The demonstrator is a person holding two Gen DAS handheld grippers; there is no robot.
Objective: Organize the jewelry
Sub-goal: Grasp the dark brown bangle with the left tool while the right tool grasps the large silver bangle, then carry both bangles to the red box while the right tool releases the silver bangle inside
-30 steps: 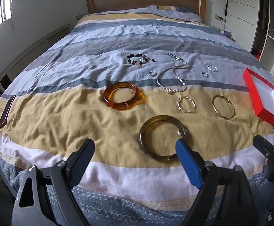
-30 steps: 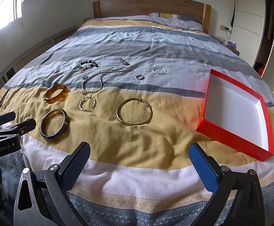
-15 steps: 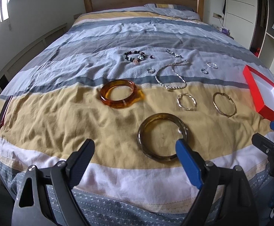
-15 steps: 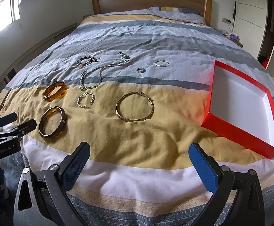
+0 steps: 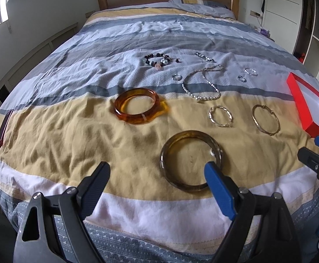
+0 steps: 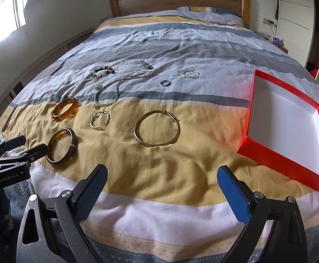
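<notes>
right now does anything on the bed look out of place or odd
Mostly no: the jewelry lies spread flat on the bedcover, and the red box sits empty. One stray: a dark red flat object lies alone at the bed's left edge, far from everything else; what it is cannot be told.

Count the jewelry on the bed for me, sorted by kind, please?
Chunky bangles: 2, amber bangle, dark bangle
Thin gold bangles: 2, twisted, plain
Beaded bracelet: 1
Pearl necklace: 1
Chain piece: 1
Small silver rings: 3
Total: 10
</notes>
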